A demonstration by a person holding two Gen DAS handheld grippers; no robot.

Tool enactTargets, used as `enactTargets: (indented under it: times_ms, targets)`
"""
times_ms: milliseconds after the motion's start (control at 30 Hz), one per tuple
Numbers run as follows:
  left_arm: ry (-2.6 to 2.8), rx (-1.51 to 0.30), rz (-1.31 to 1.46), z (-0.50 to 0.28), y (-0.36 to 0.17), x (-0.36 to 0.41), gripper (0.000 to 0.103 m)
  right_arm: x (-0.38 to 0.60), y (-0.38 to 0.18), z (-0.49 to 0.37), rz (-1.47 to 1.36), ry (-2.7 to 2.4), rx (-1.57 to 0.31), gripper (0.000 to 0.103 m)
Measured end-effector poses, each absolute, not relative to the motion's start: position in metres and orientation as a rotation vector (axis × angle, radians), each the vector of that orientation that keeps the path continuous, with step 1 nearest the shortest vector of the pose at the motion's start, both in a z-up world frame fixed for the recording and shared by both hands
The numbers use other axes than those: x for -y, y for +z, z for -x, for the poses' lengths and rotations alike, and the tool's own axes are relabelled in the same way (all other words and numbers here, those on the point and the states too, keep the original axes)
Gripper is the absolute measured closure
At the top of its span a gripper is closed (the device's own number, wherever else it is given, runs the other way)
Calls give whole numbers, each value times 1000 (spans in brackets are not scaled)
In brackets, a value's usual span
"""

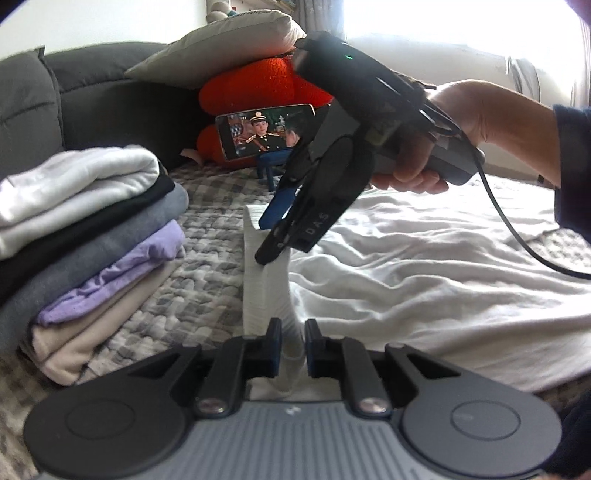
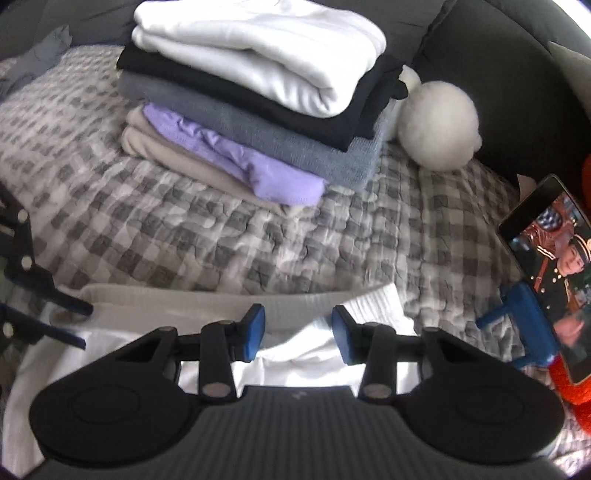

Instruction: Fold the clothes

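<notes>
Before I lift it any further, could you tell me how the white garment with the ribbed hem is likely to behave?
The white garment probably stays floppy: it lies in soft wrinkles on the bed. Its ribbed hem bunches and narrows where the left gripper pinches it, so expect sagging between grips. It seems light, and the right gripper stands open over the hem.

Phone (image 2: 550, 280) cut off at right edge; far window (image 1: 424, 22) blown out

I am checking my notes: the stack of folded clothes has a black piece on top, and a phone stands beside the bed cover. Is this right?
Not quite: the top of the stack is a white piece; the black piece lies under it, as the right wrist view shows. The phone is there.
</notes>
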State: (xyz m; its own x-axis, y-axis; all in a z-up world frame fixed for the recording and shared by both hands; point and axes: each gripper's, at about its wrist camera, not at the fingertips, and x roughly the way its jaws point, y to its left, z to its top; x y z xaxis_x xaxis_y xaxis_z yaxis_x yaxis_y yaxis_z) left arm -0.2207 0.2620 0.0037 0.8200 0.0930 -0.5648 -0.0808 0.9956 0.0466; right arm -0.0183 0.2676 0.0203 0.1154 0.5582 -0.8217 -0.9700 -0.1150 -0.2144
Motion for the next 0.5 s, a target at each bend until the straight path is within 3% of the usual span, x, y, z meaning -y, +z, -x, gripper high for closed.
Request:
enactTargets:
  times_ms: [367,500]
  targets:
    - [42,-657,333,226,2,-322,91,-272,16,31,1033,1445,-538,56]
    - [45,-626,507,229,5,-357,86,-265,21,19,999,1450,-586,56]
